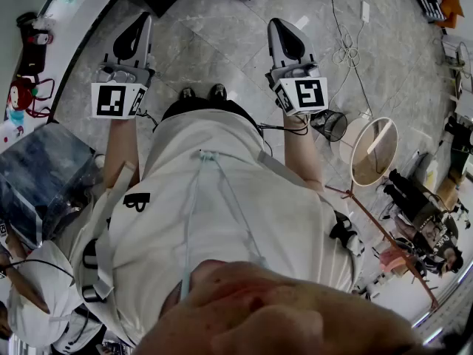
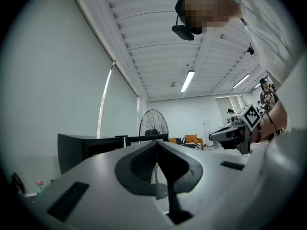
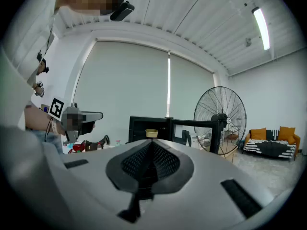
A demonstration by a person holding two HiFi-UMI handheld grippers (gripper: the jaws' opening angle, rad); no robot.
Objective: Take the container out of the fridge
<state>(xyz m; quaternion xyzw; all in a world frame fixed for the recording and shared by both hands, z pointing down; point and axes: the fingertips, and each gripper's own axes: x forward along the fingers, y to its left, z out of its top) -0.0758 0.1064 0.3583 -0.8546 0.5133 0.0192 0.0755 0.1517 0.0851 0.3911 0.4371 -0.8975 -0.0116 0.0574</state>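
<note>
container (image 3: 151,132) sits inside the fridge (image 3: 137,131), dead ahead of and well apart from the right gripper (image 3: 152,143), closed on nothing; left gripper (image 2: 157,143) closed empty too.

left gripper (image 2: 157,143): jaws together | fan (image 2: 153,122): behind tips | right gripper (image 2: 213,136): at right

Grey tiled floor (image 1: 222,39) with loose white cable (image 1: 344,52)

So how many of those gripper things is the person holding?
2. The left gripper is held out in front of the person at the left of the head view, and the right gripper is beside it at the right. Both are shut and empty.
</note>
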